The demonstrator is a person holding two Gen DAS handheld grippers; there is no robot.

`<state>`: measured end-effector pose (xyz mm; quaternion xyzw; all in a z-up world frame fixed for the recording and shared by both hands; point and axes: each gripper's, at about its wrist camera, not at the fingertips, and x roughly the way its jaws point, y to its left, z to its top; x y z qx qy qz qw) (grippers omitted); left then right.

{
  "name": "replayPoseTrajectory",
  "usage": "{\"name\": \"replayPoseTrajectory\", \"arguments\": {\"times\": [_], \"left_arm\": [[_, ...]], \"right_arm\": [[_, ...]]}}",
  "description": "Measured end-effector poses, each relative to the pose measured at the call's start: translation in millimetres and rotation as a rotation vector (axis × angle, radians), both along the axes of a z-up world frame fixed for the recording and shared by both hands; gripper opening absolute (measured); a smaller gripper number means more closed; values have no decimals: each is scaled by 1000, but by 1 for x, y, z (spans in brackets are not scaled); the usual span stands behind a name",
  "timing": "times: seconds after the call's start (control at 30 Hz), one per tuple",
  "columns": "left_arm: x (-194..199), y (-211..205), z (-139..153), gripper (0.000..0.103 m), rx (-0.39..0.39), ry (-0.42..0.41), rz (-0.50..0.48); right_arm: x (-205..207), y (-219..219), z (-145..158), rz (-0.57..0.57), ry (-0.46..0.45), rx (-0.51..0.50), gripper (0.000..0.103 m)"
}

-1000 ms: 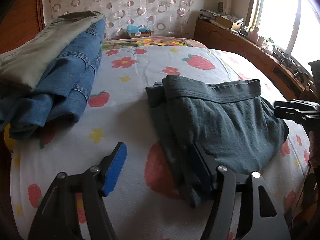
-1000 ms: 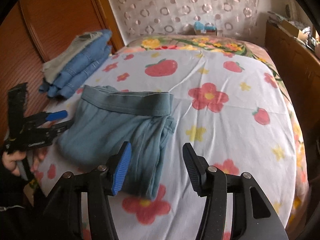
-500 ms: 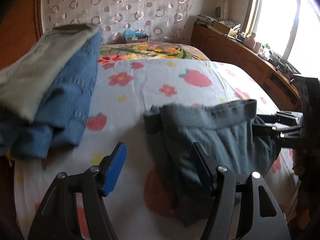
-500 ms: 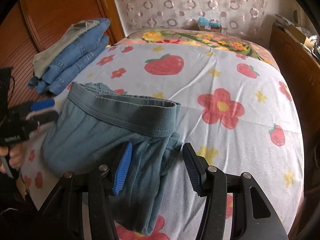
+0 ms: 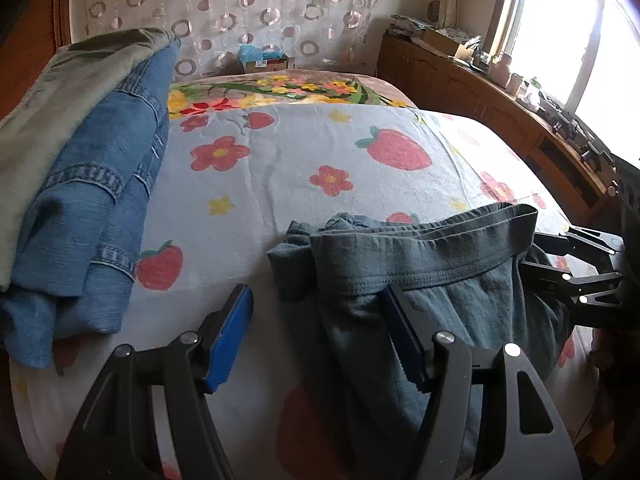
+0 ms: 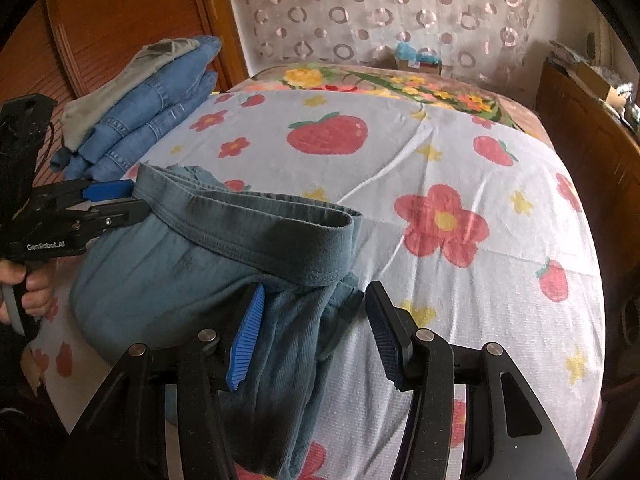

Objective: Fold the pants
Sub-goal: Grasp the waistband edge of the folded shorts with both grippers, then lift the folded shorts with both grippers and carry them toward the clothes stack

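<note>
Both your hand-held grippers sit wide apart, L (image 5: 320, 336) & R (image 6: 314, 328), straddling the folded grey pants (image 6: 192, 264) on the bed (image 6: 460, 168), gripping nothing.

Pants (image 5: 440, 280): matt grey-green knit cloth, finely ribbed, with a stitched elastic waistband (image 6: 256, 224). Sheet (image 5: 280, 168): soft towelling-like cloth, matt, slightly nubbly, printed with strawberries and flowers. Jeans (image 5: 108, 184): blue denim, coarse weave, visible seams; above them a folded garment (image 5: 72, 80) of smooth, dull olive cloth. Left gripper (image 5: 320, 336) and right gripper (image 6: 312, 328): matt black plastic-looking arms, bright metal rivets, ridged blue pads (image 6: 246, 340). Wardrobe (image 6: 120, 20): satin-finished reddish wood. Curtain (image 6: 380, 8): sheer cloth with shiny rings.
</note>
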<state>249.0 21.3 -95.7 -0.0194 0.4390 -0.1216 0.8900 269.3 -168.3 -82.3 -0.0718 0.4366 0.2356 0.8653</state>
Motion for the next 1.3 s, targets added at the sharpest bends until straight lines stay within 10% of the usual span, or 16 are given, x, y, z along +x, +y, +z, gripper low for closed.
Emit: {"name": "replayPoseTrajectory", "arguments": {"times": [0.63, 1.0, 1.3], "left_arm": [[1, -2, -5, 81, 19, -17, 6], [-6, -8, 6, 20, -84, -21, -87], [-28, -9, 44, 10, -127, -118, -102]], "right_arm": [[0, 2, 0, 10, -2, 0, 44], [-3, 4, 1, 48, 17, 49, 13], [-23, 5, 34, 71, -66, 71, 11]]}}
